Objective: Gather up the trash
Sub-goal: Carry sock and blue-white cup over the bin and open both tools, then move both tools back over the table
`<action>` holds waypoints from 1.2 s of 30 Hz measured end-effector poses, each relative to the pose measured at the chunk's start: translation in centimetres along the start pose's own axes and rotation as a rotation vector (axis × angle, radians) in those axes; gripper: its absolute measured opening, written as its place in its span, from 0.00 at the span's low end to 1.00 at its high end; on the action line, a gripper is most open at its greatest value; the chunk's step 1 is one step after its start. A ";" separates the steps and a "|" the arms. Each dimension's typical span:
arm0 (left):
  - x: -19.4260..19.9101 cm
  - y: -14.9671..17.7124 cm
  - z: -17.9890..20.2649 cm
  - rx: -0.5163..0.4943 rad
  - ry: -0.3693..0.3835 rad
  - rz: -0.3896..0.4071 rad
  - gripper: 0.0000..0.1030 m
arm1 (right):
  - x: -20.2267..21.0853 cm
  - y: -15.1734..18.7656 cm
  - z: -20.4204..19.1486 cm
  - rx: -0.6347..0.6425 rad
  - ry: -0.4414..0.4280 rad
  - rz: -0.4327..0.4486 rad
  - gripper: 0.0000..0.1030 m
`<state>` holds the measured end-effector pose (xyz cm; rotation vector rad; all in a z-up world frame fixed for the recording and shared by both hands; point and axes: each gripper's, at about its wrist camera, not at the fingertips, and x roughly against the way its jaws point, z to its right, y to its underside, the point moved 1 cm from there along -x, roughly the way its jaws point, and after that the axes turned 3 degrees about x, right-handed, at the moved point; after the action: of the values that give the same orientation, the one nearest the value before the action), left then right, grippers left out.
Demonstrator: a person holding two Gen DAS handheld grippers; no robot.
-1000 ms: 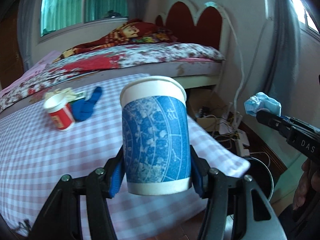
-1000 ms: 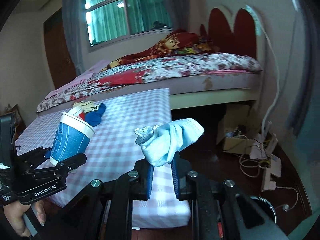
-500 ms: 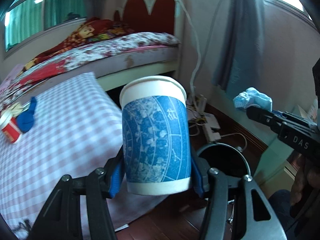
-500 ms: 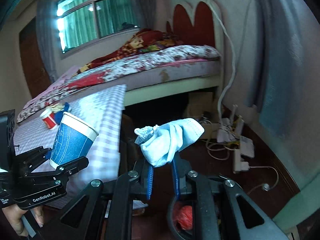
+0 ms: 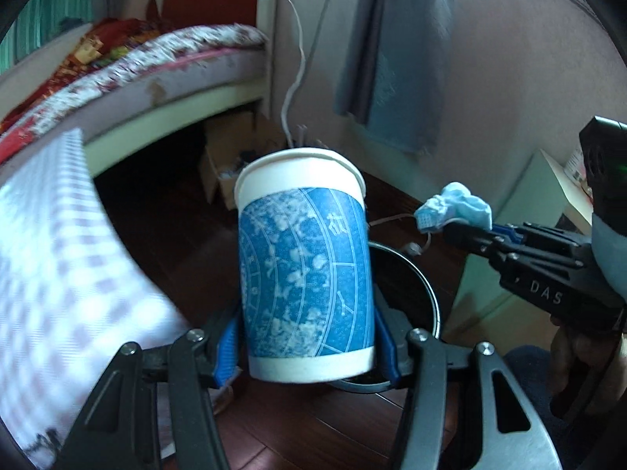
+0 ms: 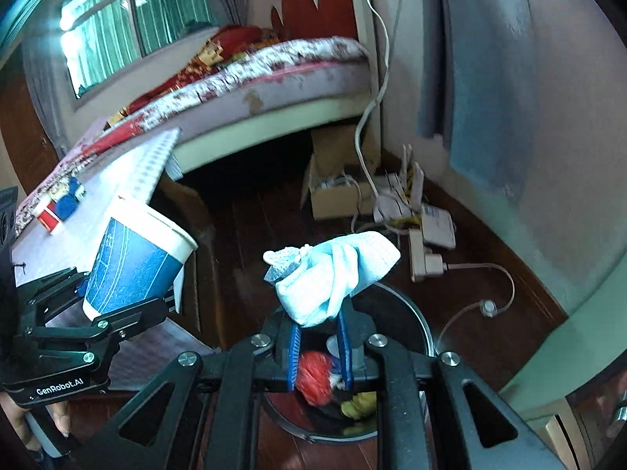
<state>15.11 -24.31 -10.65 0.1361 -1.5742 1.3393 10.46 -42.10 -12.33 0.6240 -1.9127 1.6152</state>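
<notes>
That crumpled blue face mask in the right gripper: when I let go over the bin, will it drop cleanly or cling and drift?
The face mask looks limp: it droops in folds over the right gripper, so it probably weighs little and may fall slowly. Its ear loop dangles free and could snag a finger. The trash bin sits directly below, so a slight drift should still land inside.

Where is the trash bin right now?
The trash bin is on the dark wood floor just below the right gripper holding the blue face mask. In the left wrist view its rim peeks out behind the paper cup.
</notes>
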 end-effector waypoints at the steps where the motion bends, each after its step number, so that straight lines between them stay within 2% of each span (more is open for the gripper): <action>1: -0.5 0.1 0.1 -0.003 0.011 -0.012 0.56 | -0.4 0.4 0.4 -0.004 -0.003 -0.020 0.17; 7: -4.0 0.6 0.7 -0.009 0.055 -0.099 0.56 | -3.3 2.1 1.7 0.006 -0.005 -0.128 0.17; 13: -6.5 0.8 1.2 -0.005 0.095 -0.170 0.56 | -5.5 2.8 2.3 0.024 -0.018 -0.188 0.17; 15: -7.4 0.2 0.8 0.008 0.125 -0.186 0.59 | -6.1 3.0 2.4 0.034 -0.027 -0.207 0.17; 16: -7.7 0.3 0.7 0.029 0.139 -0.191 0.65 | -6.6 3.1 2.5 0.040 -0.027 -0.221 0.18; 17: -8.0 0.4 0.6 0.041 0.127 -0.198 0.81 | -7.3 3.4 2.6 0.048 -0.022 -0.253 0.26; 18: -8.1 0.5 0.4 0.051 0.111 -0.194 0.87 | -8.0 3.7 2.7 0.052 -0.011 -0.280 0.47; 19: -8.1 0.7 0.5 0.055 0.108 -0.189 0.96 | -8.7 4.2 3.1 0.052 0.015 -0.302 0.57; 20: -8.2 0.8 0.3 0.058 0.089 -0.194 0.99 | -9.0 4.6 3.3 0.046 0.026 -0.316 0.62; 22: -8.3 1.2 -0.1 0.060 0.052 -0.194 0.99 | -9.3 4.8 3.9 0.025 0.045 -0.339 0.63; 24: -8.3 1.5 -0.3 0.058 0.014 -0.193 0.99 | -8.9 4.6 4.4 0.003 0.067 -0.315 0.80; 26: -8.6 1.7 -0.5 0.048 -0.024 -0.194 0.99 | -8.7 4.5 4.8 -0.013 0.088 -0.309 0.89; 30: -8.5 2.1 -0.9 0.043 -0.056 -0.185 0.99 | -8.5 4.5 5.1 -0.035 0.124 -0.309 0.99; 36: -8.6 2.2 -1.3 0.052 -0.071 -0.178 0.99 | -8.0 4.3 4.9 -0.033 0.147 -0.283 0.99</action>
<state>18.57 -26.75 -18.60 0.3513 -1.5478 1.2472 12.93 -46.26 -21.47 0.7064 -1.6585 1.4072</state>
